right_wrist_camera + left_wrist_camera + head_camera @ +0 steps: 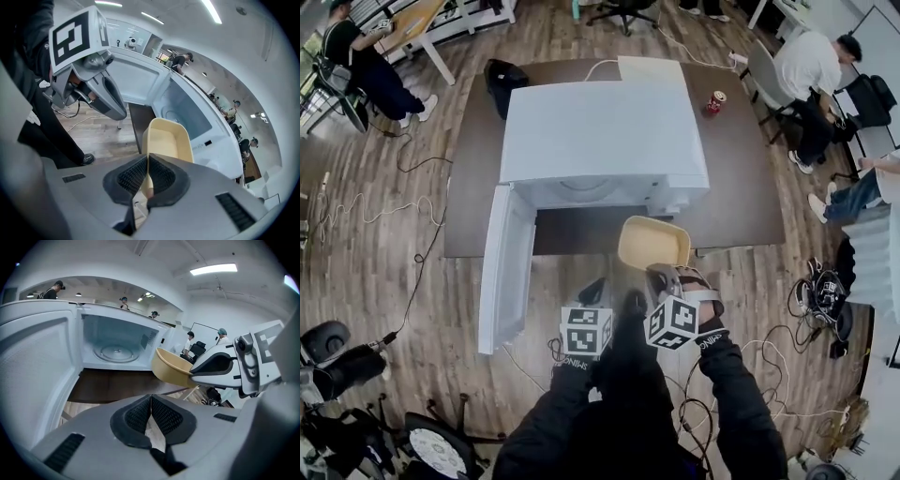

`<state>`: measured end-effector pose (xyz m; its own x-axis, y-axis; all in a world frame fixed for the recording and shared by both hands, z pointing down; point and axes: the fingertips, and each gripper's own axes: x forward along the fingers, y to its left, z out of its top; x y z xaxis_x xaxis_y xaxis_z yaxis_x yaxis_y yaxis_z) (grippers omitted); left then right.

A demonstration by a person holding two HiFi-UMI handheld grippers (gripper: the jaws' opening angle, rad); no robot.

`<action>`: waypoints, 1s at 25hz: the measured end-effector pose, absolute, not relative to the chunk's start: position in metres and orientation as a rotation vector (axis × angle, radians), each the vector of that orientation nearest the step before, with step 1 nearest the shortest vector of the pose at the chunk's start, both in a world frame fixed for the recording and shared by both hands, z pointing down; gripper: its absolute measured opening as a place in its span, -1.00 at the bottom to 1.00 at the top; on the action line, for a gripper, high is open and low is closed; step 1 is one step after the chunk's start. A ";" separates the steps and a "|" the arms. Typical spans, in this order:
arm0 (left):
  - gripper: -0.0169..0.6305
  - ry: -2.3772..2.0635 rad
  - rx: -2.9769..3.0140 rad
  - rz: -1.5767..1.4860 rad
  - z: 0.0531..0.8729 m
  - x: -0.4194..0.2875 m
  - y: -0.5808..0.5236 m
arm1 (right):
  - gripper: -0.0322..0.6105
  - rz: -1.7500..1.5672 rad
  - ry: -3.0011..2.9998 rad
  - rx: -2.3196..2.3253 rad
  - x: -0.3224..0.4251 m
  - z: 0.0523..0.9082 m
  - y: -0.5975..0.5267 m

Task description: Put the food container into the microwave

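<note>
Near the open microwave [602,131], right gripper [147,177] clamped the food container [166,140] by its rim, left gripper [151,414] closed on nothing; container seemed tilted, so levelling before entry looked wise.

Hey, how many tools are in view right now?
2. The left tool is shut and empty, left of the container; the right tool grips the container's rim before the open microwave. None seems hidden.
</note>
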<state>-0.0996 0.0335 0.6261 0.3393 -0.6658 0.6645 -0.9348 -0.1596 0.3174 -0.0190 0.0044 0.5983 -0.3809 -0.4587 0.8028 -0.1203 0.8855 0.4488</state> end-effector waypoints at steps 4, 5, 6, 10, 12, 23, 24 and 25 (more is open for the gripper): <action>-0.84 -1.449 1.879 0.480 0.625 -0.138 0.034 | -0.80 -0.441 -1.979 0.374 -0.067 0.591 0.001; -0.84 -1.460 1.865 0.480 0.627 -0.147 0.033 | -0.80 -0.454 -1.986 0.358 -0.078 0.592 -0.001; -0.84 -1.472 1.847 0.480 0.631 -0.154 0.032 | -0.80 -0.469 -1.993 0.341 -0.088 0.594 -0.003; -0.84 -1.522 1.775 0.483 0.647 -0.181 0.022 | -0.80 -0.525 -2.013 0.272 -0.121 0.608 -0.016; -0.84 -1.542 1.757 0.481 0.650 -0.190 0.014 | -0.80 -0.552 -2.014 0.251 -0.134 0.613 -0.026; -0.84 -1.598 1.696 0.441 0.653 -0.216 -0.046 | -0.80 -0.706 -1.975 0.235 -0.182 0.622 -0.105; -0.84 -1.601 1.690 0.439 0.654 -0.217 -0.051 | -0.80 -0.713 -1.971 0.237 -0.184 0.624 -0.112; -0.84 -1.603 1.684 0.439 0.654 -0.217 -0.055 | -0.80 -0.720 -1.967 0.238 -0.187 0.625 -0.118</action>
<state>-0.2174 -0.0554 0.6543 0.1545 -0.6967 0.7005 -0.9564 0.0724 0.2829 -0.1866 -0.1177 0.6254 -0.4927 -0.4523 0.7434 0.1342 0.8046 0.5785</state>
